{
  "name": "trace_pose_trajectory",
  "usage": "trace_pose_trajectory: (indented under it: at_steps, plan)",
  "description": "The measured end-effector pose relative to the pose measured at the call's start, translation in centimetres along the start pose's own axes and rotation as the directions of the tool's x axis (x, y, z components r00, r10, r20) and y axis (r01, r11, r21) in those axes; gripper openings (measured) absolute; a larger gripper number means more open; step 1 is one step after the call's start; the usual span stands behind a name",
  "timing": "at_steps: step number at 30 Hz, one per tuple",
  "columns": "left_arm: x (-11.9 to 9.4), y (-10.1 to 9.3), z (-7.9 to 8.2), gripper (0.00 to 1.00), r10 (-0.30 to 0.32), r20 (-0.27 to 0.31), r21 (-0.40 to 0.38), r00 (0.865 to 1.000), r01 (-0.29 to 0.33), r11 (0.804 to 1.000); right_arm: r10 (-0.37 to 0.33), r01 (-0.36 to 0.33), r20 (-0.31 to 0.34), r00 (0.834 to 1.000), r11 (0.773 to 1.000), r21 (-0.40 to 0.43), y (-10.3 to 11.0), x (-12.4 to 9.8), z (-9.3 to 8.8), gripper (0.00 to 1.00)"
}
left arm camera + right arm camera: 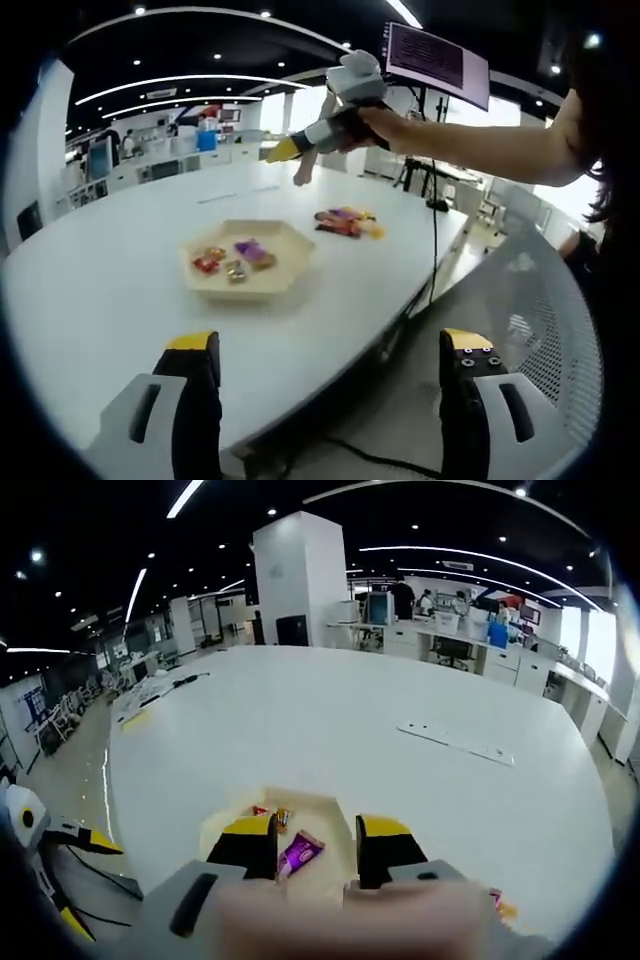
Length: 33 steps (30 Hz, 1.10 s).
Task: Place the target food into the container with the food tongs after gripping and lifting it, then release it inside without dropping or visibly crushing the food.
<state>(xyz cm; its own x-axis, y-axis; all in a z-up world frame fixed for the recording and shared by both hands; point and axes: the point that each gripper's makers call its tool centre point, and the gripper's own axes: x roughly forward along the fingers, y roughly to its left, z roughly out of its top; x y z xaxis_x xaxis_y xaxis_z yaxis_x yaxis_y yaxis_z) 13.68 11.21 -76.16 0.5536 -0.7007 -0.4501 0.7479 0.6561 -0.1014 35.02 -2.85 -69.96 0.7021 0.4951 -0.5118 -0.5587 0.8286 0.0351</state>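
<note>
1. Right gripper (315, 852), seen in the right gripper view, rises from the bottom edge with its two yellow-tipped black jaws a moderate gap apart and nothing between them; in the left gripper view the same tool (283, 150) is held high above the table in a person's hand (380, 122), its yellow tip leading.
2. Left gripper (330, 365) stands with its jaws spread wide and empty, back from the near table edge, well apart from the food.
3. Container: a shallow, pale, hexagonal tray (285, 280) with a low raised rim and a matte surface. It lies on the white table (100, 270) and already holds a few wrapped sweets (235, 258) in red, purple and gold foil.
4. Target food: a small pile of similar bright wrapped pieces (347, 222) lies on the bare table just beyond the tray, near it but not touching.
5. Tongs cannot be made out in either view.
6. Step in hand, as a judgement: approach, before any grip. Nothing is lifted yet.
7. Next move, as a judgement: lower the right gripper to the loose pile and close gently. The wrappers look glossy and crinkled, so they may slip; a light, centred pinch would guard against both dropping and crushing.
8. Table: smooth, white, glossy, broad.
</note>
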Motion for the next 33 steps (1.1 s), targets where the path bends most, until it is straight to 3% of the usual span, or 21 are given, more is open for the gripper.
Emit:
trace_pose_trajectory:
  at_steps: [10, 22, 33]
  plan:
    - [-0.1, 0.0, 0.2, 0.86, 0.005, 0.014, 0.009, 1.000, -0.005, 1.000, -0.055, 0.056, -0.030, 0.998, 0.997, 0.048, -3.5, -2.0, -3.5, 0.30]
    - [0.0, 0.0, 0.3, 0.93, 0.002, 0.015, -0.006, 1.000, -0.002, 1.000, -0.121, 0.125, -0.071, 0.990, 0.991, 0.049, -7.4, -3.0, -6.9, 0.31]
    - [0.1, 0.0, 0.5, 0.99, -0.003, 0.029, -0.039, 1.000, 0.004, 0.999, -0.117, 0.122, -0.100, 0.988, 0.991, 0.052, -8.6, -2.0, -9.4, 0.31]
